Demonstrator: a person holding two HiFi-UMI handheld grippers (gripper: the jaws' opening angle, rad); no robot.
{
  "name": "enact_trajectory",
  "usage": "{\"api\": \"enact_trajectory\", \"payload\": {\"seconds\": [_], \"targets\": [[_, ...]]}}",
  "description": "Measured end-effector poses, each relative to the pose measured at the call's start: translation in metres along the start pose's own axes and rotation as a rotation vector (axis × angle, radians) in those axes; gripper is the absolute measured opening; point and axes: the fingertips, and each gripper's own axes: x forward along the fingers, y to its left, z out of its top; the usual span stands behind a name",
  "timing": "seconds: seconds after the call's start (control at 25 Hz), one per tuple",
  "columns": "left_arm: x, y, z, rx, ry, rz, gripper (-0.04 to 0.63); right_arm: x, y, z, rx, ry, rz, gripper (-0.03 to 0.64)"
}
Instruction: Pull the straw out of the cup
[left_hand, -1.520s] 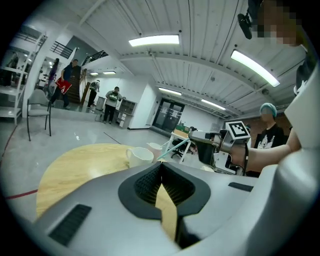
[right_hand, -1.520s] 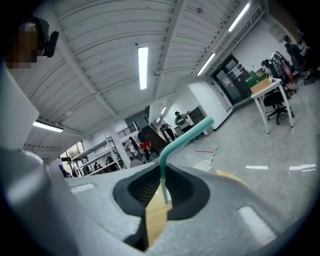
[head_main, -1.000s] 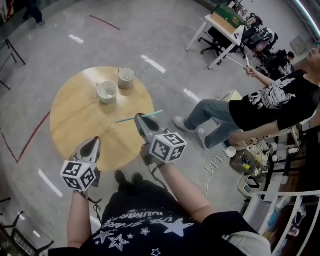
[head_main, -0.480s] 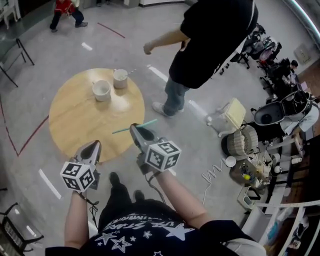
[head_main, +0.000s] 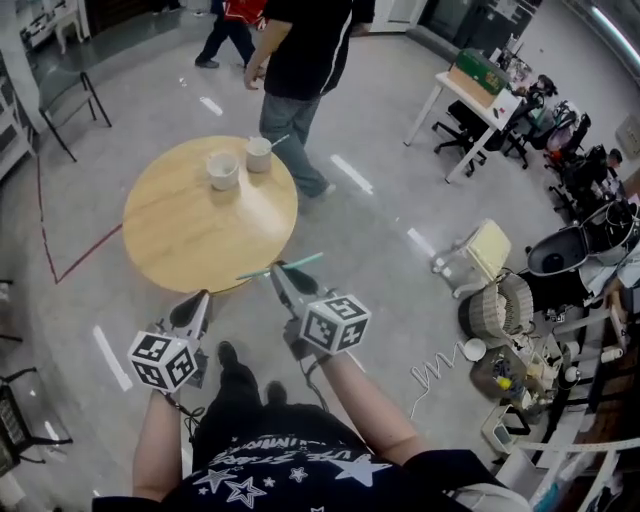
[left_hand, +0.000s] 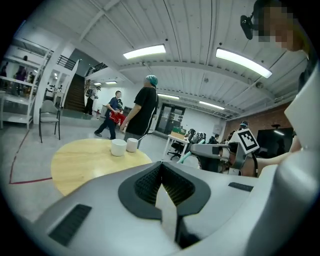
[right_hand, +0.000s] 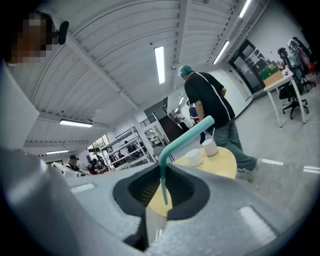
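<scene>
**Straw out of the cup, pinched in the right claw**

The thin teal plastic straw (head_main: 283, 266) lies crosswise at frame centre, just at the near edge of the round wooden worktop (head_main: 190, 230). The right claw (head_main: 277, 269) has its jaws clamped on it. The left claw (head_main: 199, 299), lower left, is closed and empty. A wide white cup (head_main: 222, 170) and a smaller white cup (head_main: 259, 153) stand side by side at the worktop's far edge, near a standing person in black (head_main: 305, 40).

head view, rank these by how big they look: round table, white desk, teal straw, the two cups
1. round table
2. white desk
3. teal straw, long but thin, and nearer the camera
4. nearer cup and farther cup look alike, so unranked
</scene>
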Motion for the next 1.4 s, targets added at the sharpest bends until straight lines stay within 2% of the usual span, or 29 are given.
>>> {"api": "enact_trajectory", "payload": {"seconds": [0.32, 0.52, 0.76, 1.12, 1.4], "targets": [[-0.029, -0.021, 0.003, 0.003, -0.027, 0.046, 0.006, -0.020, 0.020, -0.002, -0.004, 0.008, 0.040, 0.031], [-0.025, -0.028, -0.001, 0.008, -0.024, 0.031, 0.006, -0.033, 0.012, 0.002, -0.012, -0.009, -0.002, 0.031], [-0.032, -0.024, -0.008, 0.013, -0.030, 0.024, 0.006, -0.031, 0.016, -0.004, -0.072, 0.008, -0.037, 0.032], [-0.081, -0.012, -0.027, -0.022, -0.028, -0.005, 0.006, -0.029, 0.065, -0.037, -0.107, 0.048, -0.072, 0.031], [-0.131, -0.013, -0.041, -0.035, -0.023, -0.032, 0.006, -0.043, 0.114, -0.060, -0.110, 0.033, -0.094, 0.031]]}}
